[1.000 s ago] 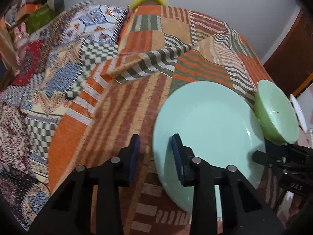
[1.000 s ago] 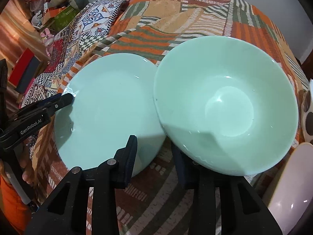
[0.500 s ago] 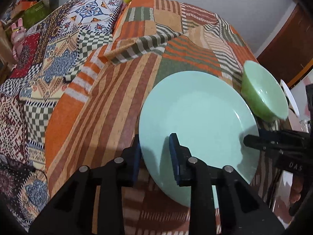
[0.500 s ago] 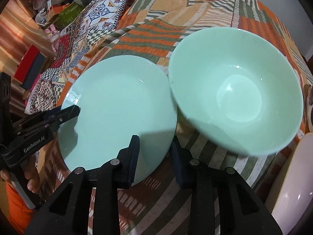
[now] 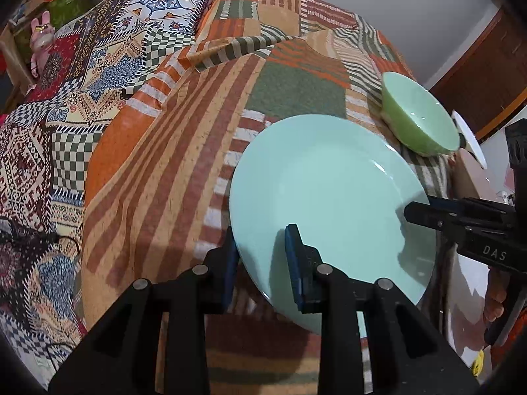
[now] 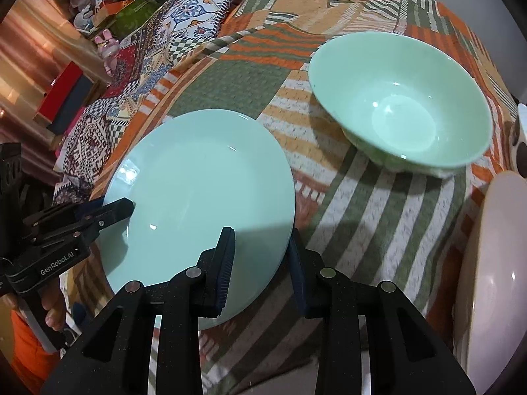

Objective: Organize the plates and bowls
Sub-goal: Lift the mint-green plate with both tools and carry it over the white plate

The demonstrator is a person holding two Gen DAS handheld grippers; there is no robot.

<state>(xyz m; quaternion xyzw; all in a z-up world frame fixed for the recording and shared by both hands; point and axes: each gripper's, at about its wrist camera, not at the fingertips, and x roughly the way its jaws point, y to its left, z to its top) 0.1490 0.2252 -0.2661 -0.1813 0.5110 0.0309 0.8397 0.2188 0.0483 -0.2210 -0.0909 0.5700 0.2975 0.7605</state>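
Left wrist view first: at the far left a patchwork quilt (image 5: 82, 75) in checks and florals drapes beside the orange and green striped cloth (image 5: 158, 151) that covers the surface. Moving right, my left gripper (image 5: 260, 263) straddles the near-left rim of the pale mint plate (image 5: 329, 191), one pad below the rim and one on the plate's face; whether the jaws are actually pinching I cannot tell, since the gap between pads looks wider than the rim. Further right, my right gripper (image 5: 428, 214) reaches over the plate's opposite edge, and beyond it the green bowl (image 5: 418, 115) sits apart from the plate, near the surface's right side. Right wrist view, again from left: the left gripper (image 6: 125, 207) touches the plate (image 6: 197, 181) at its left edge, then my right gripper (image 6: 260, 263) brackets the near-right rim, one finger over the plate and one outside it, jaws narrow but not visibly clamped. I judge that taking the plate from two sides keeps it level for lifting. To the right, the bowl (image 6: 402, 105) rests upright and empty, well clear, probably to leave room for stacking. At the far right edge a pale pink dish (image 6: 494, 279) shows only in part.
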